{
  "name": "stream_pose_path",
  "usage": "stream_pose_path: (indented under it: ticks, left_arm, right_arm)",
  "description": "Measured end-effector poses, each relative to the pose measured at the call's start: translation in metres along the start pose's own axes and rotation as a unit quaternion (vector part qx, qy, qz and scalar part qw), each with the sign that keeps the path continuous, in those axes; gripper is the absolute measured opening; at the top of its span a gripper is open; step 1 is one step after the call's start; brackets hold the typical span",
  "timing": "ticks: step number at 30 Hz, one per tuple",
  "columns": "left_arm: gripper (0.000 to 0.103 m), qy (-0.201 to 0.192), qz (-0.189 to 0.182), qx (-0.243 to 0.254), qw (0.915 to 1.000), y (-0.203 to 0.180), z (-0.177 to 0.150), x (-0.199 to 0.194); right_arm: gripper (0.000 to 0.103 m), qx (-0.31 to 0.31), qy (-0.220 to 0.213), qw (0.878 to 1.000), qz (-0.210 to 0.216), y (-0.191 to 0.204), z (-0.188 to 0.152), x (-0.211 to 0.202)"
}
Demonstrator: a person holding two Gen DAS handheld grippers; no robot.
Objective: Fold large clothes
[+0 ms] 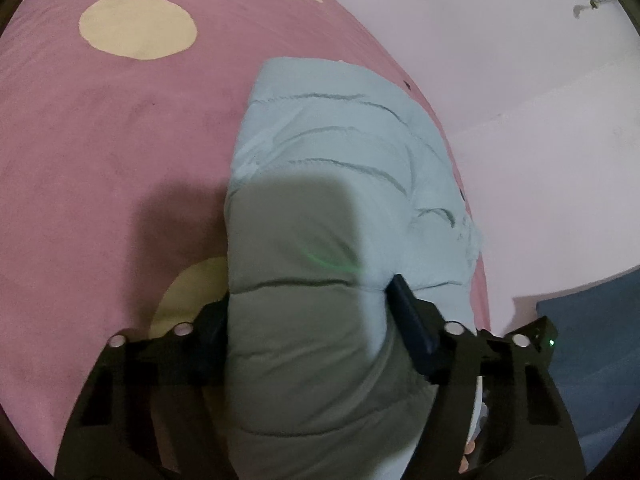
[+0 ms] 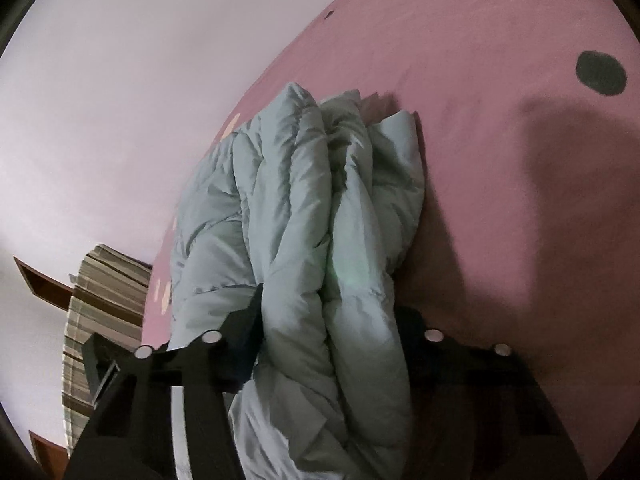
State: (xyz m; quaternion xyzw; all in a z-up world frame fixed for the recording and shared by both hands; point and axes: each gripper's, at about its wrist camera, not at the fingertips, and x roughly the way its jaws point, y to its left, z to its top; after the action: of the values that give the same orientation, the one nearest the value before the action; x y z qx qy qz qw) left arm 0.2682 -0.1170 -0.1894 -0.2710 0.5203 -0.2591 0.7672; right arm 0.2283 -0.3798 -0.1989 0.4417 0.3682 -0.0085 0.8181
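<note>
A pale blue puffy quilted jacket (image 1: pixel 332 132) lies folded lengthwise on a pink bedspread (image 1: pixel 100 140), near the bed's edge by the wall. In the left wrist view my left gripper (image 1: pixel 312 320) is shut on the jacket's near end, and the padding bulges between both black fingers (image 1: pixel 412 332). The right wrist view shows the jacket (image 2: pixel 304 184) bunched into thick upright folds. My right gripper (image 2: pixel 328 320) is shut on that bundle, with the fabric filling the whole gap. The part of the jacket under the grippers is hidden.
The pink bedspread (image 2: pixel 500 160) has large cream dots (image 1: pixel 138 26) and a dark dot (image 2: pixel 600 74). A pale wall (image 1: pixel 520 80) runs beside the bed. A dark blue surface (image 1: pixel 592 340) lies low at the right. A striped cloth (image 2: pixel 104 304) and brown wood (image 2: pixel 44 284) sit past the bed's edge.
</note>
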Motion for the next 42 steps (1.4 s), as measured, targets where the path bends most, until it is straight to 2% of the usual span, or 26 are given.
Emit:
stream_pose_path:
  ticks: [7,16,22,33,36,38,41,42]
  left_arm:
    - [0.049,-0.011,0.011,0.011,0.9998,-0.008,0.0,-0.006]
    - [0.043,-0.033,0.029,0.031,0.9986,-0.019,0.002,-0.028]
    - [0.042,-0.069,0.038,0.043,0.996,-0.015,0.015,-0.062]
    - [0.042,-0.126,0.081,0.033,0.9882,0.026,0.073,-0.111]
    - [0.042,-0.132,0.09,0.024,0.9868,0.045,0.088,-0.121]
    - [0.042,-0.133,0.096,0.019,0.9862,0.057,0.093,-0.125]
    - [0.042,-0.127,0.103,0.007,0.9865,0.074,0.091,-0.124]
    - [0.042,-0.122,0.104,0.0,0.987,0.082,0.09,-0.122]
  right_arm:
    - [0.034,-0.008,-0.001,0.999,0.031,-0.006,0.001,-0.002]
    - [0.029,-0.028,0.0,0.997,0.069,0.008,0.0,-0.003]
    - [0.028,-0.048,0.015,0.995,0.091,0.024,0.009,0.01]
    - [0.028,-0.094,0.041,0.986,0.135,0.089,0.022,0.068]
    - [0.028,-0.107,0.049,0.983,0.138,0.102,0.024,0.086]
    - [0.028,-0.11,0.057,0.982,0.139,0.098,0.025,0.093]
    - [0.028,-0.11,0.073,0.982,0.131,0.095,0.021,0.108]
    - [0.028,-0.11,0.076,0.983,0.128,0.108,0.012,0.119]
